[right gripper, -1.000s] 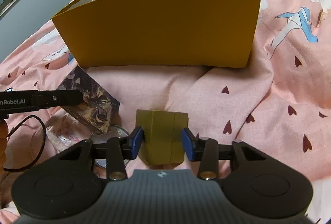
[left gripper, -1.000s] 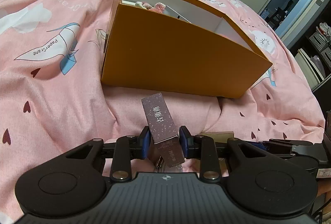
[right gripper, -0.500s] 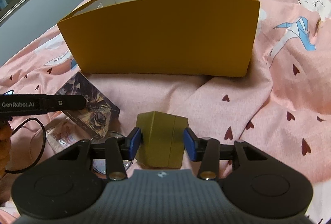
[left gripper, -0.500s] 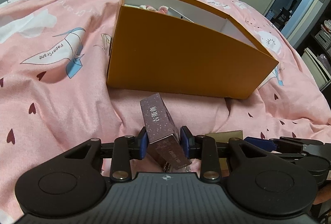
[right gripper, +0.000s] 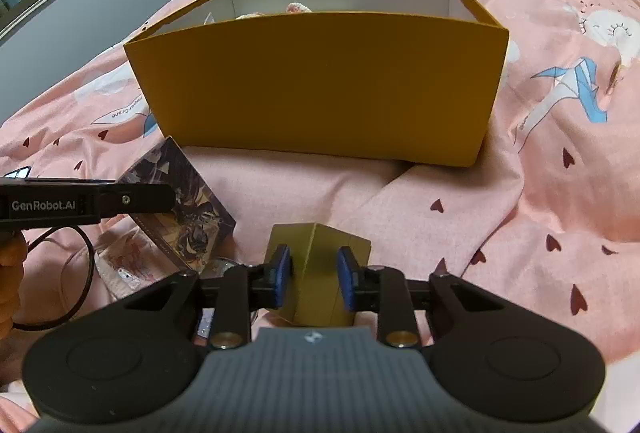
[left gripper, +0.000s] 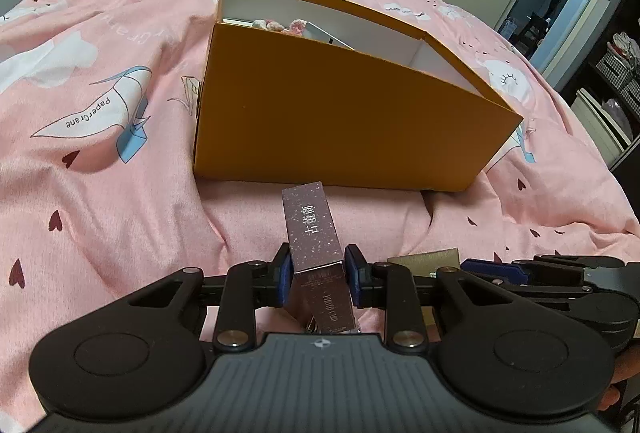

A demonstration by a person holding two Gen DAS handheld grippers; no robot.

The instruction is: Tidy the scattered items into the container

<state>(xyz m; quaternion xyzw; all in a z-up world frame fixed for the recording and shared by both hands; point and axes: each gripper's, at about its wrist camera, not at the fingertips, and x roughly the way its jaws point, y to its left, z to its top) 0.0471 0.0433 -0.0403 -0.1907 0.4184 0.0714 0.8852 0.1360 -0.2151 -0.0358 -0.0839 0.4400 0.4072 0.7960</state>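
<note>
left gripper (left gripper: 314, 275) jaws closing on speckled purple rectangular carton (left gripper: 314, 233); right gripper (right gripper: 310, 275) jaws closing on olive-gold cardboard box (right gripper: 320, 265).

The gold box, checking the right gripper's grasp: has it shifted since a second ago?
Yes: the gold box turned edge-on toward the orange container as the jaws close.
</note>
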